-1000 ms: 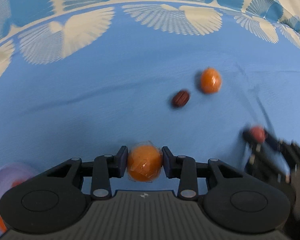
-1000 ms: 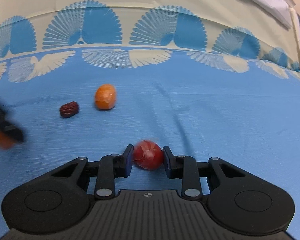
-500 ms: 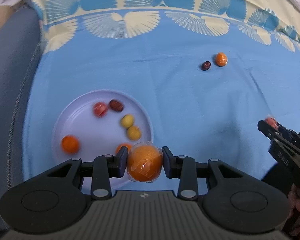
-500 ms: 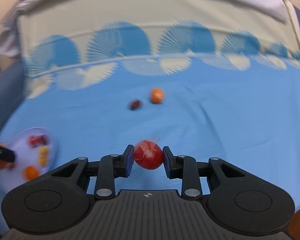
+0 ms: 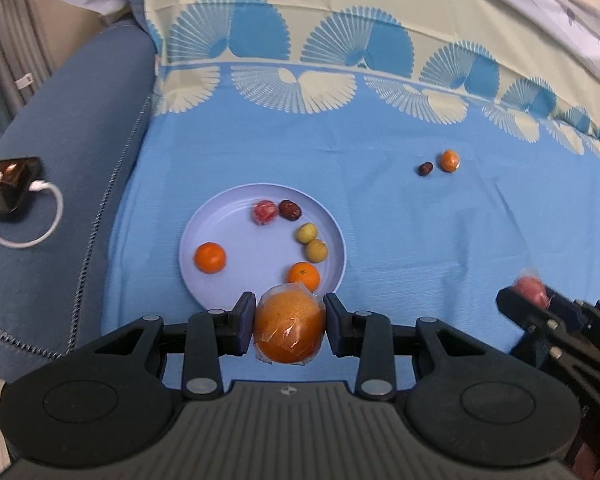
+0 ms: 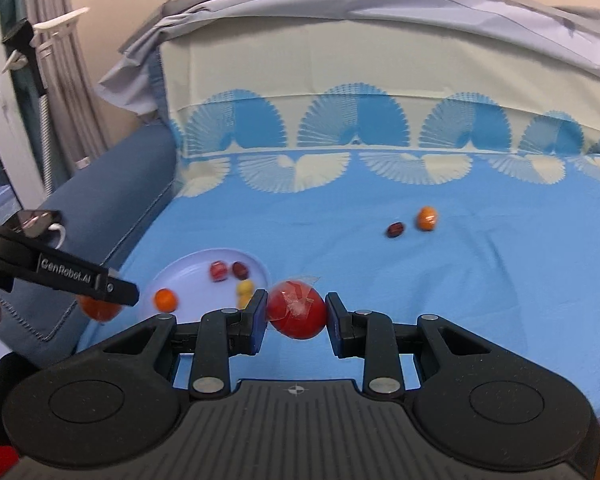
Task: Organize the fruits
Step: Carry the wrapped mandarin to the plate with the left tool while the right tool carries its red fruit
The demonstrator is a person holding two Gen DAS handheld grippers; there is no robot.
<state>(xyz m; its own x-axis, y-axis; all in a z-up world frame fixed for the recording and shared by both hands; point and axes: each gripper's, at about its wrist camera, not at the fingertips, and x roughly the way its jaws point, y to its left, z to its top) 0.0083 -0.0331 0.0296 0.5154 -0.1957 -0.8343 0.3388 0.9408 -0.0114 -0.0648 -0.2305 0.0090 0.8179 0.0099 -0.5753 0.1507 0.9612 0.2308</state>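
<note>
My left gripper point(image 5: 290, 326) is shut on a plastic-wrapped orange point(image 5: 288, 330), held above the near rim of a pale lilac plate point(image 5: 204, 220). The plate holds several small fruits: two oranges, two yellow-green ones, a red one and a dark date. My right gripper point(image 6: 296, 316) is shut on a wrapped red fruit point(image 6: 296, 315), held above the blue cloth to the right of the plate point(image 6: 180, 276). A small orange point(image 5: 449, 160) and a dark date point(image 5: 425, 168) lie together on the cloth, far right of the plate. They also show in the right wrist view, orange point(image 6: 426, 218) and date point(image 6: 395, 229).
The blue cloth with a fan pattern covers a sofa seat and back. The sofa's blue armrest point(image 5: 60, 152) is left of the plate, with a phone point(image 5: 6, 188) and white cable on it. The right gripper body point(image 5: 559, 332) shows at right in the left wrist view.
Both grippers have pulled back and up from the cloth with their fruits and swung left. The plate has come into view and the loose orange and date look far off.
</note>
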